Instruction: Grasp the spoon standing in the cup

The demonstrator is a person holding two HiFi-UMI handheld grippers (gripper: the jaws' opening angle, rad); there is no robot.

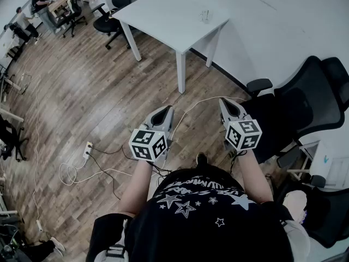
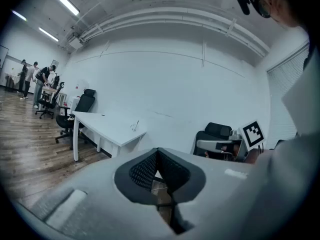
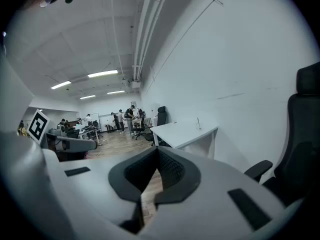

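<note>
Left gripper [image 2: 158, 153] and right gripper [image 3: 158, 151]: jaws closed, empty. Spoon [image 2: 137, 124] upright in cup [image 1: 205, 16], far ahead of both jaw tips.

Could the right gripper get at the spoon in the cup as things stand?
Probably not: the right gripper is shut and held by the person's body, with open floor between it and the cup on the white table.

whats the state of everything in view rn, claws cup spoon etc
left claw, shut, empty
right claw, shut, empty
cup, upright on the white table, far from both claws
spoon, standing in the cup, not yet grasped
black chair, unoccupied, beside the right claw
</note>
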